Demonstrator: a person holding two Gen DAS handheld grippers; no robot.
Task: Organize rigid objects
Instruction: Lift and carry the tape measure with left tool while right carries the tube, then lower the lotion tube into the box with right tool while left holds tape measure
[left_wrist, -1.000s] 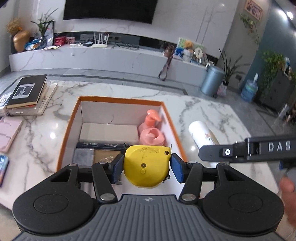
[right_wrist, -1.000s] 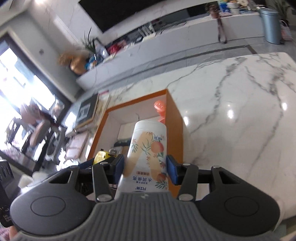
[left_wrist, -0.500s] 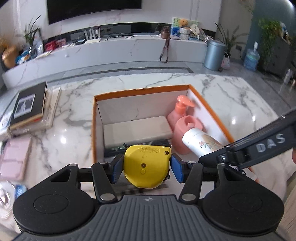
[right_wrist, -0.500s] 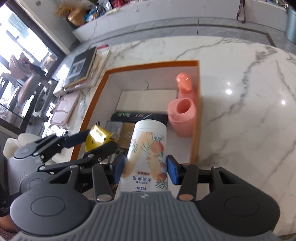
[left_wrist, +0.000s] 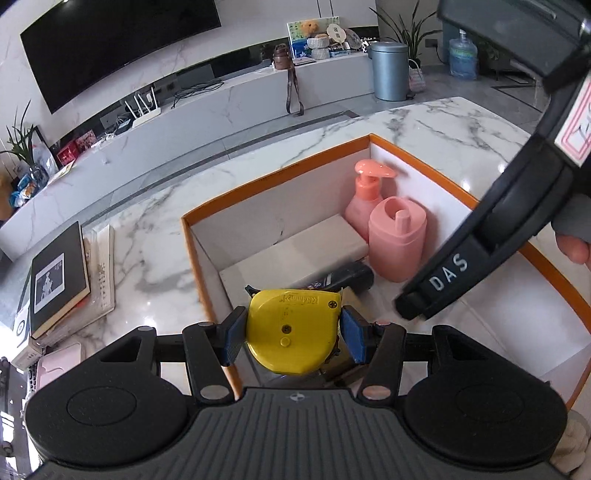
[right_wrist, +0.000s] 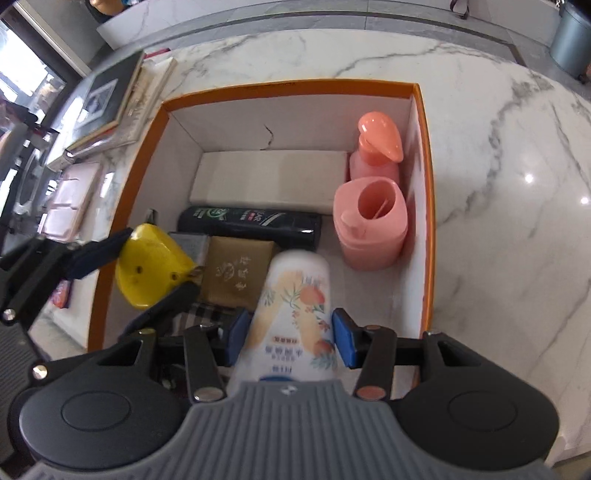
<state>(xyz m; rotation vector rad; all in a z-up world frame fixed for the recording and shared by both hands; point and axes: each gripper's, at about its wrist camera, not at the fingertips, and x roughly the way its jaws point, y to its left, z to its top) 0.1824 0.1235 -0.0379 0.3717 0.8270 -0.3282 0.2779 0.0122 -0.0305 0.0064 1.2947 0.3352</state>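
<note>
My left gripper (left_wrist: 293, 334) is shut on a yellow tape measure (left_wrist: 291, 325) and holds it over the near left corner of the orange-rimmed box (left_wrist: 277, 173). The right wrist view shows the same tape measure (right_wrist: 147, 266) at the box's left wall. My right gripper (right_wrist: 291, 336) holds a white bottle with a fruit print (right_wrist: 295, 295) over the box's near middle, jaws closing, pads against its sides. Inside the box (right_wrist: 295, 84) are a pink pump bottle (right_wrist: 376, 155), a pink container (right_wrist: 369, 221), a dark bottle (right_wrist: 251, 221), a white carton (right_wrist: 269, 177) and a brown pouch (right_wrist: 236, 273).
Stacked books (left_wrist: 59, 273) and a pink case (right_wrist: 70, 195) lie on the marble table left of the box. Bare box floor shows along the right wall, in front of the pink container. A grey bin (left_wrist: 389, 70) stands on the floor beyond the table.
Both grippers came down over the box. The right one carried the white bottle from outside the right wall to above the box's inside. The left view rolled, tape measure still gripped.
</note>
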